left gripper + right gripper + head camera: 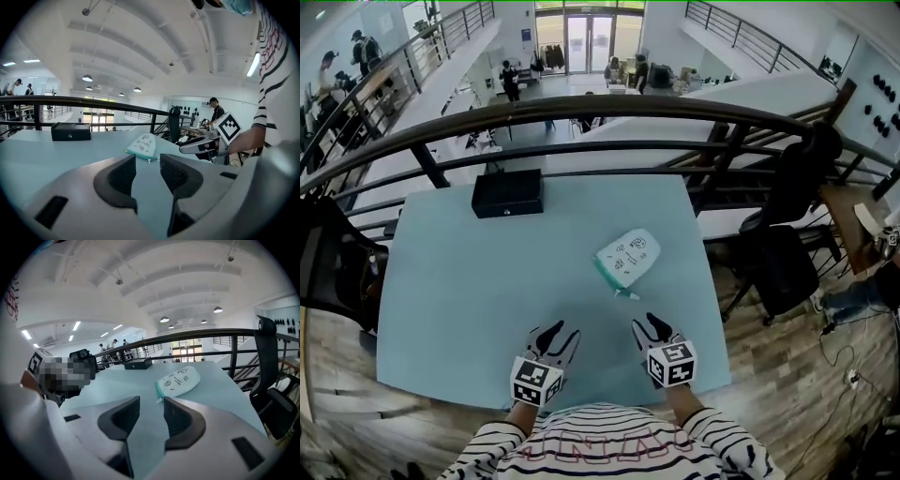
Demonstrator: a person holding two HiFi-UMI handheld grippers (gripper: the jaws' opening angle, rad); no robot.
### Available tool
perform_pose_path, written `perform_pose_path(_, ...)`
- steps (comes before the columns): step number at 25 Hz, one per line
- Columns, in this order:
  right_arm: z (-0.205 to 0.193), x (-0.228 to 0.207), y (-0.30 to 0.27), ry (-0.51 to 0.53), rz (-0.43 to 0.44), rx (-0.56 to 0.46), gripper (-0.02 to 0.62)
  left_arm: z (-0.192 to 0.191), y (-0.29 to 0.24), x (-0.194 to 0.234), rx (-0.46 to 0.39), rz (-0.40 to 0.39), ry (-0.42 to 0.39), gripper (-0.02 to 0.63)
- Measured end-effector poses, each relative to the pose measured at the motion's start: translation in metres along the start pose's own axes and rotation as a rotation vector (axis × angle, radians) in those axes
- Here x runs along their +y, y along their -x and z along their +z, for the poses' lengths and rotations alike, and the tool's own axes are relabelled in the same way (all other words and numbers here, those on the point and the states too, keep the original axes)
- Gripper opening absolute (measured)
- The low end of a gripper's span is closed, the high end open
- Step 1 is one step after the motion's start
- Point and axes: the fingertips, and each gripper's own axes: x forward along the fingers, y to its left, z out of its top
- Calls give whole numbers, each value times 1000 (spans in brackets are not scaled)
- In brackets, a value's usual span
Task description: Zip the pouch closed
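Hovering short of pouch [628, 258], left gripper [562, 330], right gripper [645, 322] both part-open, empty; zip [623, 293] state unreadable.

1. A pale blue rectangular table [459, 300] is the landmark.
2. A black rectangular box [507, 194] with a small round fitting on its front stands on the table near its far edge, left of centre.
3. A dark curved metal railing [609, 108] runs just beyond the table's far edge.
4. A black office chair [783, 258] stands off the table's right side on a brown wooden plank floor [787, 394].
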Motion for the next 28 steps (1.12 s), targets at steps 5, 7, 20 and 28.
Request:
perform_pose_path(5,-1,-19,-32,58,45,44,169,-4,-5,3,2,68,24,140)
perform_pose_path(7,-3,-26,-45,83,59,65,169,-7,-7,3,4,89,34,140)
perform_pose_path(20,-27,-51,-112,178,105,222,169,-28,11,15,41,222,94,140)
perform_pose_path(28,-41,-51,-128,202,115,261,169,-35,25,16,57,262,121,140)
